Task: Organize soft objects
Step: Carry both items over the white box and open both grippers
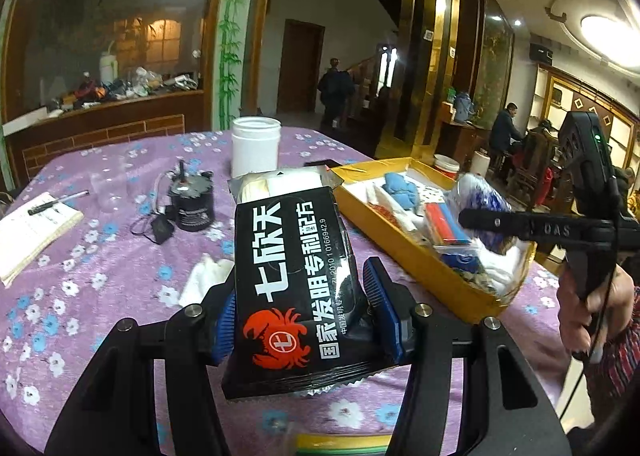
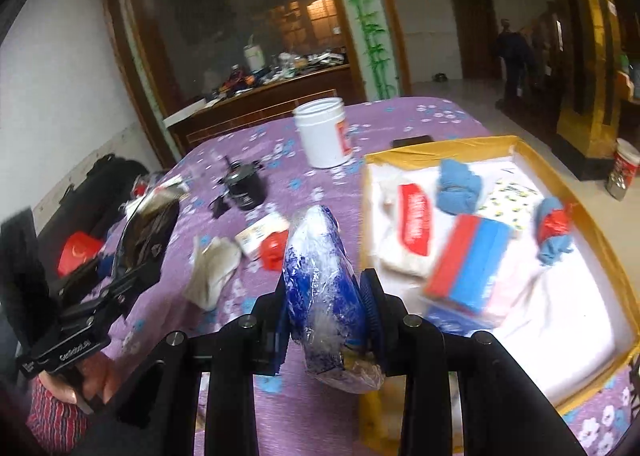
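Left wrist view: both grippers loaded, heading for yellow box (image 1: 404, 252).
Left gripper (image 1: 306, 304) clamps black packet (image 1: 296, 256); right gripper (image 2: 326, 316) pinches blue-white bag (image 2: 320, 272) beside box for drop-in.

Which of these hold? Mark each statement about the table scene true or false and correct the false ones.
1. The left hand-held gripper grips a black packet with a red crab printed on it. True.
2. The right hand-held gripper is empty. False: it is closed on a blue and white plastic-wrapped bundle.
3. The yellow box already holds a crumpled blue cloth and a red and blue pack. True.
4. The white jar stands inside the yellow box. False: it stands on the purple flowered tablecloth, outside the box.
5. A pen lies on an open notebook. True.
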### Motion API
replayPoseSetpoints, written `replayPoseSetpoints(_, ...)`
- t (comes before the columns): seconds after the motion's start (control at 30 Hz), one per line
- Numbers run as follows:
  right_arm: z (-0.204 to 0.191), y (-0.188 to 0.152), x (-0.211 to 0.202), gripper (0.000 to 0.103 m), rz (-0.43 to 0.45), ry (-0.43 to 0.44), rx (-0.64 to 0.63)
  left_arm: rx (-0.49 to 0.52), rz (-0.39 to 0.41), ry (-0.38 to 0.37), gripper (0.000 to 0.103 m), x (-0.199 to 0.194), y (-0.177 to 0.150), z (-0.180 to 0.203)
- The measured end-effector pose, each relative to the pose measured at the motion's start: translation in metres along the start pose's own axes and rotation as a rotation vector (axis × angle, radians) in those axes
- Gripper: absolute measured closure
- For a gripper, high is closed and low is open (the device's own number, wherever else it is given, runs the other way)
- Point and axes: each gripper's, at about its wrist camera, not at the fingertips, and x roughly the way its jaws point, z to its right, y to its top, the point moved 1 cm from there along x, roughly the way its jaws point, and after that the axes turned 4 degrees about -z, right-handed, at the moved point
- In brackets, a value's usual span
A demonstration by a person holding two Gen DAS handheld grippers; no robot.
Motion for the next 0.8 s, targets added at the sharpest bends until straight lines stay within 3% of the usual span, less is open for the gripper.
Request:
replayPoseSetpoints(0.17, 0.035, 0.012, -0.017, 0.067, 0.002, -0.067, 0.032, 0.107, -0.032, -0.029, 0.048, 0.004, 0.019, 0.043)
replayPoseSetpoints(0.33, 0.076, 0.016, -0.024, 0.067, -0.024, -0.116, 0.104, 0.155, -0.106, -0.152, 0.048, 0.032, 0.044, 0.099)
replayPoseSetpoints(0.6, 0.119, 0.014, -0.018, 0.067, -0.079, -0.156, 0.172, 0.095, -0.291, -0.244, 0.048, 0.11, 0.048, 0.15)
replayPoseSetpoints(0.8, 0.139, 0.012, -0.014, 0.067, -0.1, -0.192, 0.193, 0.102, -0.328, -0.237, 0.048, 0.127, 0.042, 0.171)
